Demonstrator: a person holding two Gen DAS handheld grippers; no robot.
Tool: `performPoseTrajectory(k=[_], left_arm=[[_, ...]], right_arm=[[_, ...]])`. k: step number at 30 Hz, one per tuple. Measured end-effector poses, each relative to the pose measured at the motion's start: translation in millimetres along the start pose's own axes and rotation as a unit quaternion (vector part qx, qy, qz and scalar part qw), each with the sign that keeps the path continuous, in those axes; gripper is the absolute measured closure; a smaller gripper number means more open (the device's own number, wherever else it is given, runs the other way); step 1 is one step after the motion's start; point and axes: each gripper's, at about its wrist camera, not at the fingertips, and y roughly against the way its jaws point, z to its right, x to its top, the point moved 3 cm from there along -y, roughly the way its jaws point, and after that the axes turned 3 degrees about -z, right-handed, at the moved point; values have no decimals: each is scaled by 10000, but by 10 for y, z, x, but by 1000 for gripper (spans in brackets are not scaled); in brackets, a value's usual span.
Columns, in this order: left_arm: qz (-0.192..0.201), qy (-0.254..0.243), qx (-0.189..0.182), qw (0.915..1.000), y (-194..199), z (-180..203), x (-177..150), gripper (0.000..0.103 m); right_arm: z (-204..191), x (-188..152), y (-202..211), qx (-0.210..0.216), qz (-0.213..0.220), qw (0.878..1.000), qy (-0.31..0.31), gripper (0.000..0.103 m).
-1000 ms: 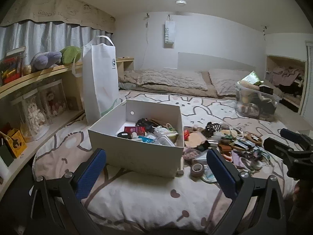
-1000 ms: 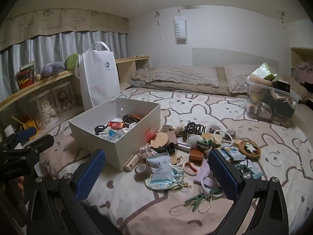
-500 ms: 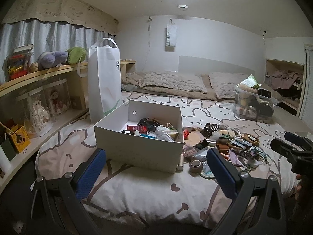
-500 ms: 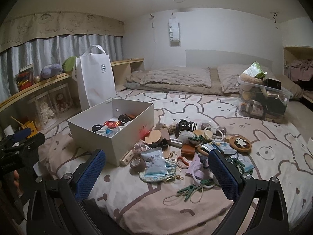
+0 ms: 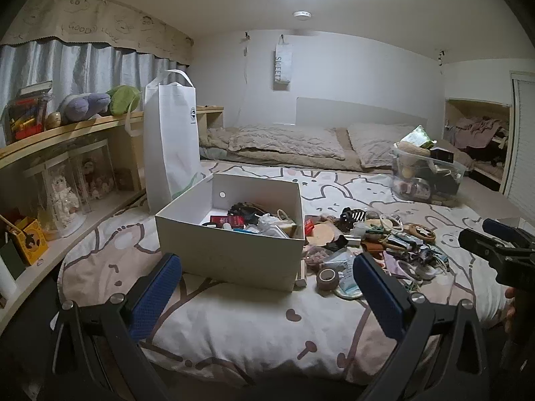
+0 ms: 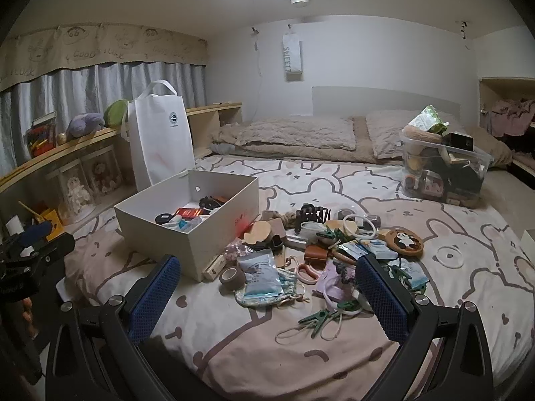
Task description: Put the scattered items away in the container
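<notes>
Box: white box (image 5: 230,250) sits on the bed (image 5: 254,327), some small things already inside.
Mess: scattered items (image 6: 321,254) lie just beside the box, on its right.
Tape roll: brown roll (image 6: 231,277) near the box corner, maybe tape.
My left gripper (image 5: 267,297): fingers spread wide, holding nothing.
My right gripper (image 6: 267,297): fingers spread wide too, holding nothing.

A home bedroom: a bed (image 6: 301,351) with pillows (image 6: 294,133), curtains (image 6: 100,90), and plush toys (image 5: 83,105) on a shelf.
</notes>
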Motion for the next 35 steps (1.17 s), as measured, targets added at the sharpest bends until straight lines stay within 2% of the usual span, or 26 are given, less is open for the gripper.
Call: performPoseTrajectory(k=[8, 23, 35], left_arm=[[14, -242, 159, 9996, -15, 89, -34, 0], [90, -182, 108, 9997, -13, 128, -22, 0], [165, -208, 230, 9994, -6, 140, -4, 0]], right_arm=[[-10, -9, 3, -59, -9, 10000, -1, 0], [10, -24, 25, -111, -36, 9999, -3, 0], [46, -35, 19, -169, -64, 9998, -42, 0]])
